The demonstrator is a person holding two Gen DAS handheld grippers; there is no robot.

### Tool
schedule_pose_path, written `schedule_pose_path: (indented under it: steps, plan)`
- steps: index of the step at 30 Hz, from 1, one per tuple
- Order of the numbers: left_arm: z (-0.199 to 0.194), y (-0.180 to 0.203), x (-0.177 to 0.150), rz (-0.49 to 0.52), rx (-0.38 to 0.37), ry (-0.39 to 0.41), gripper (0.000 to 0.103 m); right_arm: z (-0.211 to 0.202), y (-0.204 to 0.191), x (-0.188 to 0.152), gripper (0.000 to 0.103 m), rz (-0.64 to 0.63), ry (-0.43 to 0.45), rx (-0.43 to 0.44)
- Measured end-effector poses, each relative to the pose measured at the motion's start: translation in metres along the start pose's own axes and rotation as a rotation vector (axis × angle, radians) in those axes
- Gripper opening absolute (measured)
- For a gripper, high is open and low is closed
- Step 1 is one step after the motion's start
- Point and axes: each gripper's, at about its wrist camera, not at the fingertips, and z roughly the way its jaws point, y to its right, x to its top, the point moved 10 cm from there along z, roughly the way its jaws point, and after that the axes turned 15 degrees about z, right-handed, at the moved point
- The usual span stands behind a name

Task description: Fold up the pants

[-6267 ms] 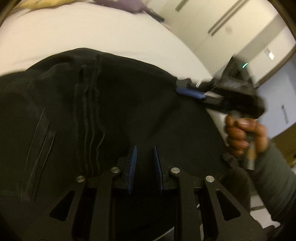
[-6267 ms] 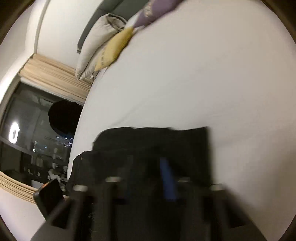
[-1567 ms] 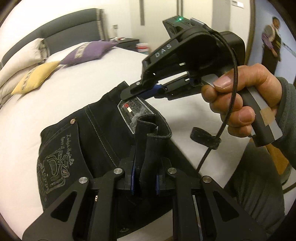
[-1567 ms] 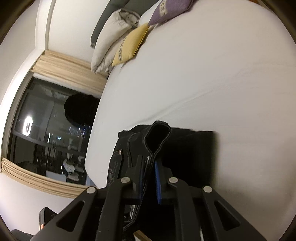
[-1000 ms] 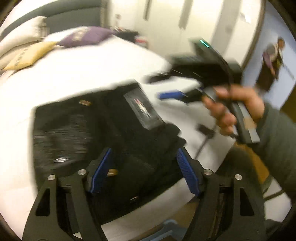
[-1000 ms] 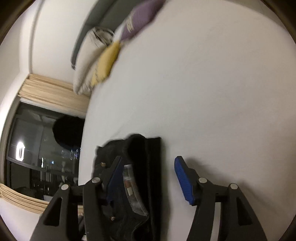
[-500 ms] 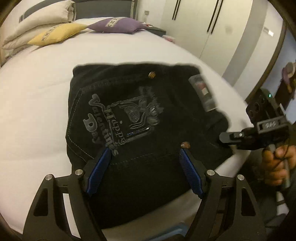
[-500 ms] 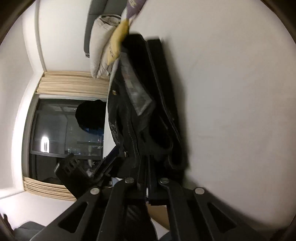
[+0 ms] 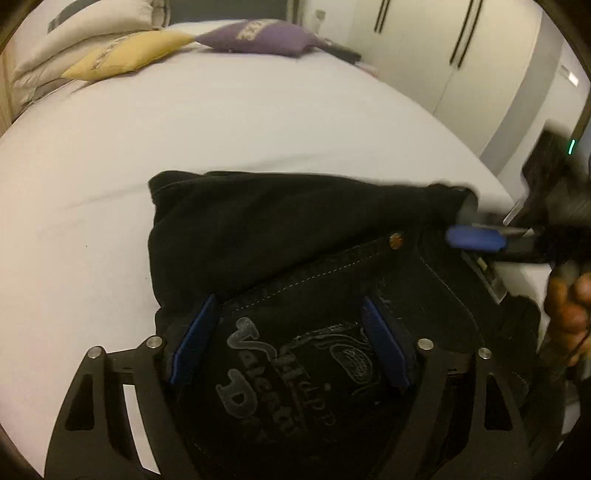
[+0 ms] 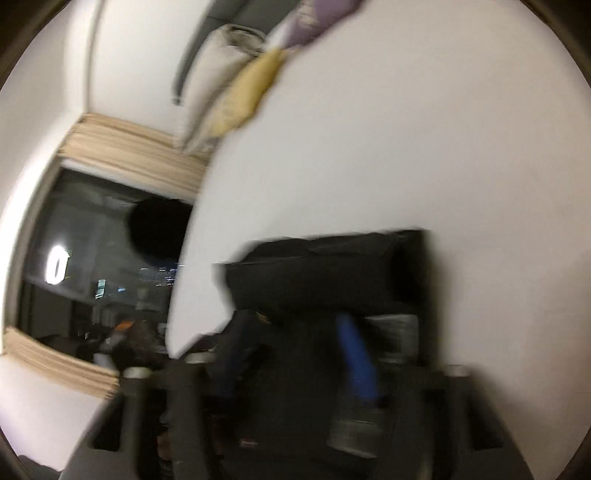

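Observation:
Black pants point(image 9: 295, 229) lie folded on the white bed point(image 9: 258, 129), with an embroidered back pocket point(image 9: 295, 369) facing up. My left gripper point(image 9: 288, 332) hangs low over that pocket, its jaws opening, its blue pads astride the cloth and not pressing it. In the left wrist view a blue pad point(image 9: 474, 238) of the right gripper sits at the waistband corner, with a hand point(image 9: 569, 306) behind it. The right wrist view is blurred. There the pants point(image 10: 325, 273) lie ahead and my right gripper point(image 10: 291, 332) is opening, with dark cloth between its spread pads.
Yellow point(image 9: 125, 55), purple point(image 9: 258, 35) and beige pillows lie at the head of the bed. White wardrobe doors point(image 9: 443, 55) stand beyond the bed's right side. A dark window point(image 10: 92, 277) with curtains is on the left. The bed's near edge runs just below the pants.
The right gripper, shut on the waistband half a second ago, now has its jaws apart. My left gripper has dropped closer over the pocket. A folded layer now lies across the far side.

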Motion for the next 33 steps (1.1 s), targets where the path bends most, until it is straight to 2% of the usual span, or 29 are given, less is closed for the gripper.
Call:
schedule_pose_path:
  steps: [1,2,3,4,5,6,7,9,12,15,17,23,25,29,31,32,33]
  plan:
    - [-0.004,-0.004,0.001,-0.012,0.003,-0.006,0.080,-0.011,0.011,0.002,0.006,0.022,0.029,0.004]
    - [-0.011,-0.007,0.002,-0.021,0.005,-0.007,0.080,-0.024,0.015,-0.001,0.007,0.051,0.043,0.036]
    - [-0.023,-0.013,0.003,-0.034,0.008,0.011,0.080,-0.036,0.017,-0.002,0.021,0.060,0.065,0.040]
    - [-0.035,-0.020,0.004,-0.045,0.022,0.040,0.080,-0.055,0.020,-0.006,0.037,0.049,0.114,0.007]
    - [-0.046,-0.029,0.003,-0.056,0.048,0.060,0.080,-0.069,0.024,-0.008,0.069,0.040,0.147,-0.026]
    - [-0.053,-0.039,0.000,-0.072,0.067,0.063,0.080,-0.086,0.024,-0.014,0.079,0.031,0.198,-0.055]
    - [-0.057,-0.051,-0.005,-0.102,0.076,0.058,0.080,-0.095,0.027,-0.017,0.079,0.025,0.208,-0.045]
    - [-0.059,-0.071,-0.016,-0.159,0.050,0.039,0.080,-0.099,0.022,-0.031,0.079,0.002,0.163,-0.024]
    - [-0.054,-0.083,-0.031,-0.197,-0.010,-0.009,0.080,-0.096,0.035,-0.050,0.079,-0.035,0.097,-0.066]
    - [-0.041,-0.064,-0.051,-0.194,-0.082,-0.081,0.080,-0.089,0.057,-0.048,0.079,0.020,0.070,-0.091]
    - [-0.046,-0.049,-0.062,-0.182,-0.107,-0.088,0.080,-0.084,0.063,-0.045,0.079,0.039,0.065,-0.097]
    - [-0.036,-0.022,-0.052,-0.130,-0.092,-0.122,0.080,-0.072,0.054,-0.047,0.078,-0.007,0.016,-0.115]
    - [-0.034,-0.015,-0.047,-0.106,-0.079,-0.130,0.080,-0.059,0.048,-0.049,0.072,-0.033,-0.016,-0.125]
    - [-0.028,-0.002,-0.043,-0.070,-0.044,-0.145,0.078,-0.051,0.049,-0.053,0.067,-0.060,-0.027,-0.154]
    - [-0.028,0.001,-0.042,-0.063,-0.031,-0.148,0.074,-0.051,0.052,-0.053,0.058,-0.058,-0.025,-0.160]
    - [-0.029,0.002,-0.042,-0.064,-0.027,-0.149,0.071,-0.052,0.054,-0.052,0.047,-0.056,-0.023,-0.169]
    - [-0.031,0.002,-0.042,-0.064,-0.026,-0.149,0.068,-0.052,0.058,-0.051,0.042,-0.049,-0.020,-0.177]
